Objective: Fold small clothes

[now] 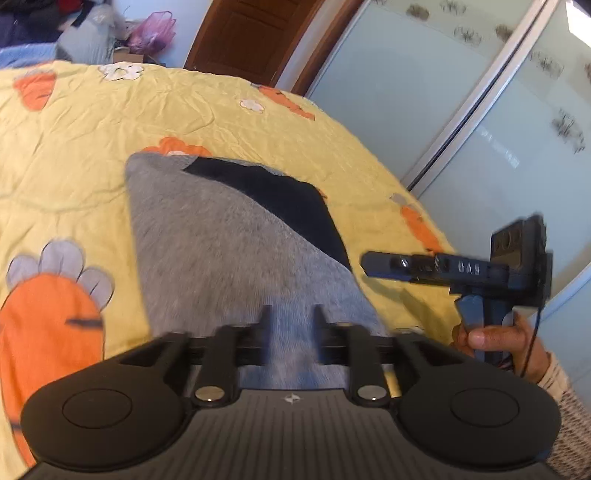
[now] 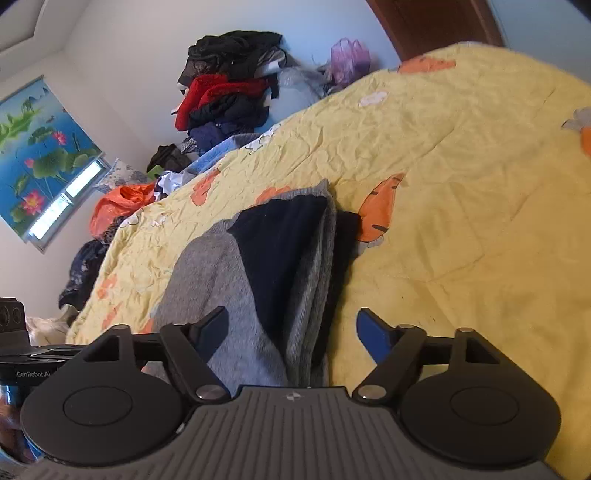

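Yellow carrot quilt (image 1: 92,122) under grey-navy garment (image 1: 207,236). Left gripper (image 1: 291,325) narrowed, grip unclear; right gripper (image 2: 291,332) spread. Clothes pile (image 2: 229,85) right view only.

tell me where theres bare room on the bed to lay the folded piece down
Bare yellow carrot-print quilt lies right of the grey and navy knit garment, out to the bed's edge, and beyond it toward the brown wooden door. It is crowded at the far side, where the heap of dark and red clothes and the orange plastic bag sit.

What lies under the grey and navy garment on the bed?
The grey and navy garment rests on the yellow carrot-print quilt, which shows all around it. Anything directly beneath the folded layers is covered.
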A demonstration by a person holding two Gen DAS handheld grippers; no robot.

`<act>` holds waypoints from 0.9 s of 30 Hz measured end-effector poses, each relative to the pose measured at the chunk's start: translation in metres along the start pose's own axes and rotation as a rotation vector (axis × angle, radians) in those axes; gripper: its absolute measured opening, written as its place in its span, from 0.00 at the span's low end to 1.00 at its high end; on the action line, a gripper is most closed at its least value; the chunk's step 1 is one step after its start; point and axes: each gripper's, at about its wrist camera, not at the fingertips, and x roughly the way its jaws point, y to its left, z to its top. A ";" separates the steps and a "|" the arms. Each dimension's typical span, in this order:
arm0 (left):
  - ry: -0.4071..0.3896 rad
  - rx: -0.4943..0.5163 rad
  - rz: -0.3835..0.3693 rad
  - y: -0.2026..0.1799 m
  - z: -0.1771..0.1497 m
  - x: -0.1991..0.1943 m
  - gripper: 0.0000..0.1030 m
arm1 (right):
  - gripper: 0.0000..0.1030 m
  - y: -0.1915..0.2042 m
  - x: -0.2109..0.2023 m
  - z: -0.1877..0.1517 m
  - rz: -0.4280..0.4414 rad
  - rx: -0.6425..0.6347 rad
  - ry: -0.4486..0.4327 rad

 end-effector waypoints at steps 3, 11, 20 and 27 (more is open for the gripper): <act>0.064 0.077 0.067 -0.002 -0.012 0.022 0.54 | 0.42 -0.010 0.020 0.014 0.064 0.095 -0.002; 0.017 0.152 0.006 -0.024 -0.019 0.007 0.58 | 0.40 -0.018 0.032 0.033 0.139 0.143 -0.021; 0.047 0.324 -0.147 -0.082 -0.044 0.059 0.66 | 0.40 -0.028 0.050 0.052 0.149 0.205 0.027; 0.064 0.304 -0.169 -0.080 -0.053 0.062 0.74 | 0.20 -0.031 0.066 0.056 0.190 0.224 0.059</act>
